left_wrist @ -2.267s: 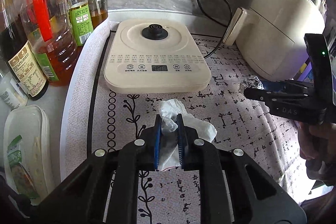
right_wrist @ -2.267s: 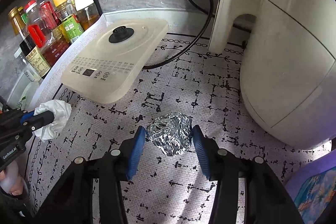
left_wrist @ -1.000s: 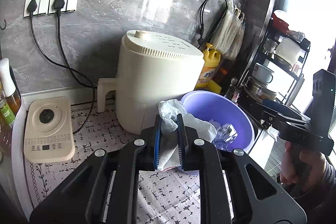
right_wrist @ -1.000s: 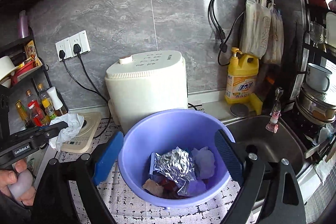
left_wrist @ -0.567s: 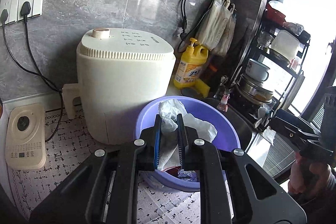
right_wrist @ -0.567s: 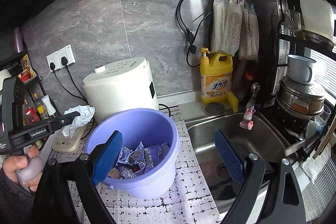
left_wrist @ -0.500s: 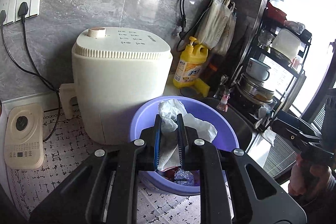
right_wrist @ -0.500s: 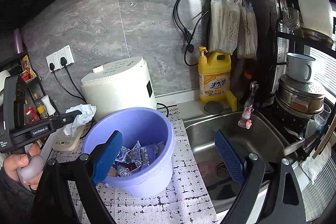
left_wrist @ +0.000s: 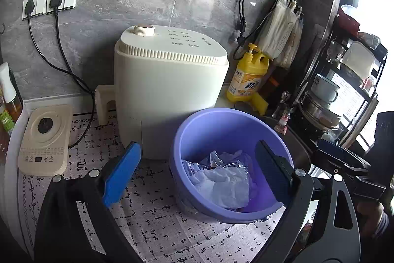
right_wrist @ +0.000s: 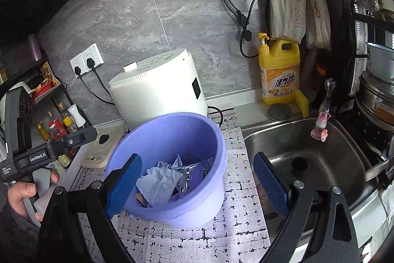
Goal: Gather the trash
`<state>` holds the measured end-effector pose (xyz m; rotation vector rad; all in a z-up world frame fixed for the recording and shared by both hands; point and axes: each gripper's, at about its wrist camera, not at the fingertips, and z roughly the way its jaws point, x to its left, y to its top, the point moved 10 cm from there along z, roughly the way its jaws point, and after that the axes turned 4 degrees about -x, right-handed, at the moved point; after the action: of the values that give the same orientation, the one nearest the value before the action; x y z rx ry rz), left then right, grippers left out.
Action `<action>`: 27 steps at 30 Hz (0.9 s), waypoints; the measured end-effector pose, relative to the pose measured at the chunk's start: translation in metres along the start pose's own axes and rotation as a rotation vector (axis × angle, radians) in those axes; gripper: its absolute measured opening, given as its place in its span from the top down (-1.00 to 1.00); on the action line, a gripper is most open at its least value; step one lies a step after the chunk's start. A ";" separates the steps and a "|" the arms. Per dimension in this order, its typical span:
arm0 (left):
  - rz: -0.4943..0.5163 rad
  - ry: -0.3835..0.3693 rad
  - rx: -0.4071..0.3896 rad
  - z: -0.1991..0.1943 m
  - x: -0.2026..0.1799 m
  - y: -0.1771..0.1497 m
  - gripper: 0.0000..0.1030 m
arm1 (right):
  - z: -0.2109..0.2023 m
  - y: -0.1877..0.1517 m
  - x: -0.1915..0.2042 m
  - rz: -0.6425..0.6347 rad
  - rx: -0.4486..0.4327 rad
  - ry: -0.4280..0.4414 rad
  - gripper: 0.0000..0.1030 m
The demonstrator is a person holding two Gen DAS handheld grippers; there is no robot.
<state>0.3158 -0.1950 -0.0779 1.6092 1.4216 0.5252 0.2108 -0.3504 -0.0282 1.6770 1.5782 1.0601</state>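
Note:
A purple plastic bucket (left_wrist: 179, 139) stands on the patterned counter mat, in front of a cream appliance. A crumpled white tissue (left_wrist: 221, 183) lies inside it on top of foil and wrappers. My left gripper (left_wrist: 195, 170) is open and empty, its blue pads spread on either side of the bucket's near rim. In the right wrist view the bucket (right_wrist: 216, 139) holds the same tissue (right_wrist: 157, 183), and my right gripper (right_wrist: 197, 183) is open and empty just above the bucket's near side.
A cream air fryer (left_wrist: 170, 90) stands behind the bucket. A flat cream kettle base (left_wrist: 45, 139) lies to the left, near oil bottles. A steel sink (right_wrist: 307, 157) lies to the right, with a yellow detergent bottle (right_wrist: 279, 70) behind it and a dish rack (left_wrist: 344, 90) beyond.
My left gripper has opened and the white tissue has dropped into the bucket. The right gripper stays open and has shifted a little closer over the bucket.

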 end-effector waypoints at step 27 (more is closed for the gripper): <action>-0.013 0.112 -0.124 -0.182 0.111 0.004 -0.88 | -0.053 0.002 0.145 -0.018 0.004 0.068 -0.85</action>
<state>0.2018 -0.0290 -0.0088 1.4909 1.4520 0.6917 0.1631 -0.2123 0.0219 1.6425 1.6354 1.1162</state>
